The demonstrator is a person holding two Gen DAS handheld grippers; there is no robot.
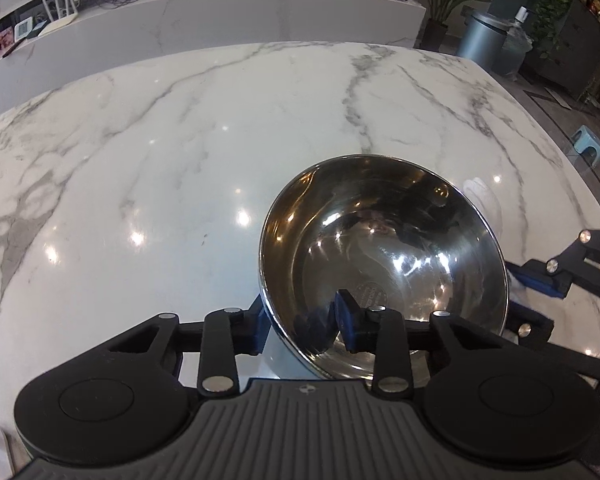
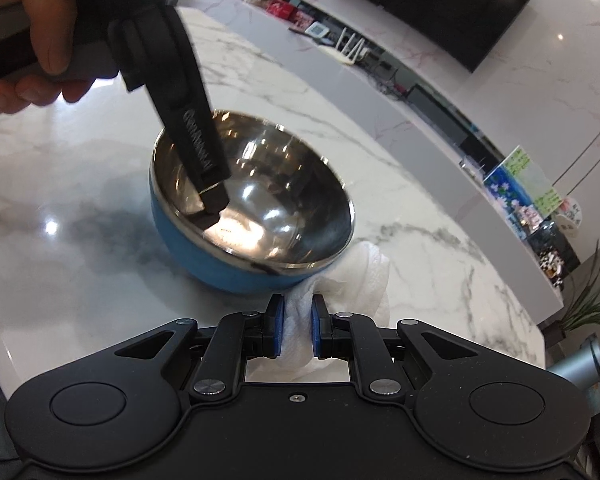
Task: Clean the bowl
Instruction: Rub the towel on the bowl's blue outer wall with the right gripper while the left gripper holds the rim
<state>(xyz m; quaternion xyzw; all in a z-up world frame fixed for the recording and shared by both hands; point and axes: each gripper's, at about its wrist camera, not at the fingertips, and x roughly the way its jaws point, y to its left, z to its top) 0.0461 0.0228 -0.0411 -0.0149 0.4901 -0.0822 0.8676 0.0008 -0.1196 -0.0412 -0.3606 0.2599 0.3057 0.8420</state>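
Note:
A steel bowl (image 1: 384,256) with a blue outside (image 2: 236,264) stands tilted on the white marble table (image 1: 180,160). My left gripper (image 1: 302,322) straddles the near rim, one pad outside and one inside, and both press on the wall. From the right wrist view its inner finger (image 2: 212,204) reaches down into the bowl, with a person's hand (image 2: 40,40) on the handle. My right gripper (image 2: 297,326) is shut on a crumpled white paper towel (image 2: 360,276), which lies against the bowl's outer side. That gripper (image 1: 532,304) also shows just right of the bowl.
The table's rounded edge (image 1: 572,168) runs along the right, with a blue stool (image 1: 586,140) and a grey bin (image 1: 480,36) on the floor beyond it. A long counter (image 2: 440,120) with boxes and a router stands behind the table.

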